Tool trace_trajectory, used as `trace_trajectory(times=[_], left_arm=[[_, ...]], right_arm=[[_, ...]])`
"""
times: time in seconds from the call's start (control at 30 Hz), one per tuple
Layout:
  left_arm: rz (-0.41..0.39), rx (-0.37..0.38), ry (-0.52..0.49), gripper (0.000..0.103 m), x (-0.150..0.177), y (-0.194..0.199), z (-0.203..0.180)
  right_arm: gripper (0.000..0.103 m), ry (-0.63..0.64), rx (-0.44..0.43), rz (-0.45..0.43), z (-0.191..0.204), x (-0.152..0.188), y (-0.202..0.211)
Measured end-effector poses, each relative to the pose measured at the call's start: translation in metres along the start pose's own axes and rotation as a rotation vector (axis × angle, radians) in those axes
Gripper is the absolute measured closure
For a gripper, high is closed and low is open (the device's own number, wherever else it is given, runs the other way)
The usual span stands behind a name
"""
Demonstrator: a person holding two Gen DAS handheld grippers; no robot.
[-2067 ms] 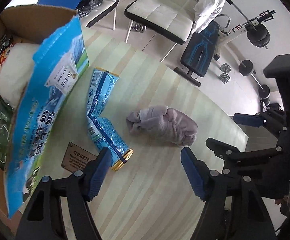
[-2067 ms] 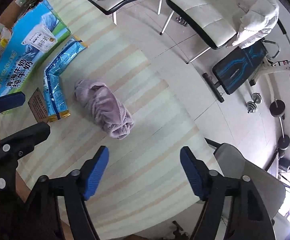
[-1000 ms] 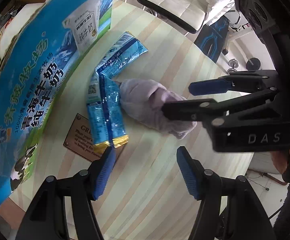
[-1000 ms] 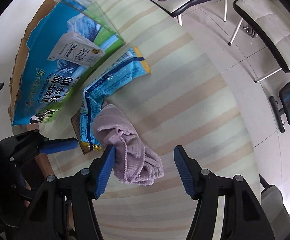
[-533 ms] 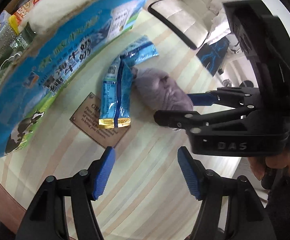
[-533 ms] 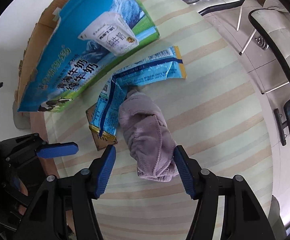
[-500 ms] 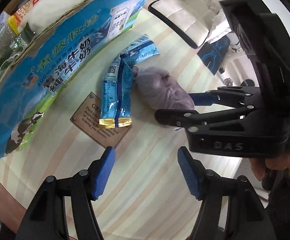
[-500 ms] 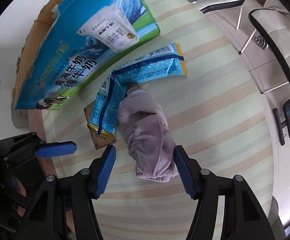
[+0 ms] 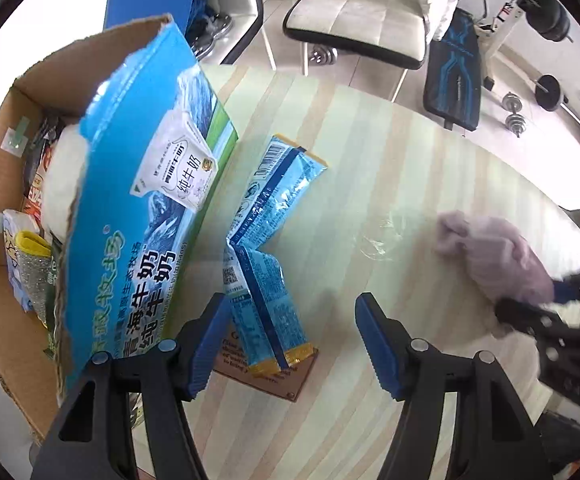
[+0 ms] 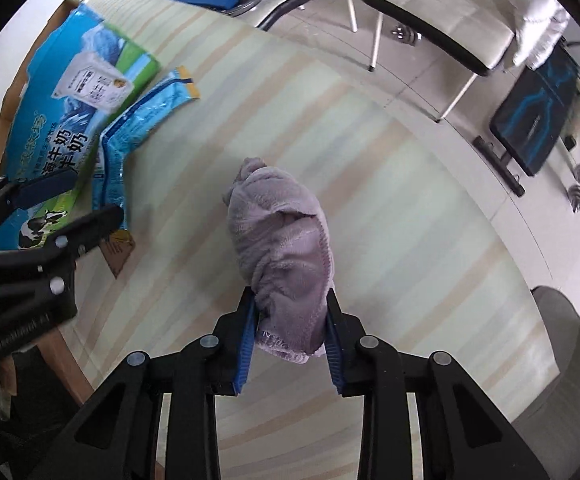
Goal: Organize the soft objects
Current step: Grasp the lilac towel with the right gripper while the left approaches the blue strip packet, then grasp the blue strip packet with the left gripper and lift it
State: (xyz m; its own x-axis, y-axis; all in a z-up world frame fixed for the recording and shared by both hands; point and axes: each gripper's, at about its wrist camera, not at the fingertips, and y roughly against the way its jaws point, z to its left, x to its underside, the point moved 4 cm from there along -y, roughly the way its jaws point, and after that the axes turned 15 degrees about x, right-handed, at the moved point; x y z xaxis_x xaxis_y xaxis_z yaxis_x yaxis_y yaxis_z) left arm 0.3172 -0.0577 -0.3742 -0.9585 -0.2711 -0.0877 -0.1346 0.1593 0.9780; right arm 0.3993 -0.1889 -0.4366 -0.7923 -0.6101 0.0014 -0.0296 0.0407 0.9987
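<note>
The striped worktop carries an open carton at nine o'clock, with a blue packet beside it. The right tool, open around the lilac towel a second ago, has now clamped its near end, so carrying can begin. The left tool hangs open, empty.

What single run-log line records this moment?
right gripper: shut on purple towel | left gripper: open, empty | blue snack packet: on table

A pale striped table carries a blue-printed cardboard box; beside it lies a bent blue packet over a brown card; a lilac towel lies well apart
</note>
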Motion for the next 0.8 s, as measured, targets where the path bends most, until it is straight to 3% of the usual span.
trace_trajectory(times=[0.27, 0.3, 0.37, 0.4, 0.67, 0.8], left_arm=[[0.041, -0.015, 0.008, 0.041, -0.021, -0.024, -0.003], [0.038, -0.01, 0.01, 0.043, -0.024, -0.025, -0.003], [0.037, 0.005, 0.01, 0.066, -0.026, -0.027, -0.003], [0.04, 0.007, 0.0, 0.07, -0.026, -0.028, -0.003], [0.007, 0.047, -0.05, 0.079, -0.02, -0.024, -0.006], [0.008, 0.094, -0.059, 0.083, -0.012, -0.019, -0.009]], right_arm=[[0.07, -0.086, 0.033, -0.015, -0.011, 0.022, -0.005], [0.07, -0.097, 0.045, -0.01, -0.01, 0.024, -0.005], [0.07, -0.092, 0.075, -0.006, -0.004, 0.025, -0.003], [0.07, -0.084, 0.09, -0.003, 0.001, 0.028, -0.001], [0.07, -0.089, 0.241, 0.05, 0.02, 0.037, -0.004], [0.07, -0.109, 0.263, 0.051, 0.023, 0.039, -0.004]])
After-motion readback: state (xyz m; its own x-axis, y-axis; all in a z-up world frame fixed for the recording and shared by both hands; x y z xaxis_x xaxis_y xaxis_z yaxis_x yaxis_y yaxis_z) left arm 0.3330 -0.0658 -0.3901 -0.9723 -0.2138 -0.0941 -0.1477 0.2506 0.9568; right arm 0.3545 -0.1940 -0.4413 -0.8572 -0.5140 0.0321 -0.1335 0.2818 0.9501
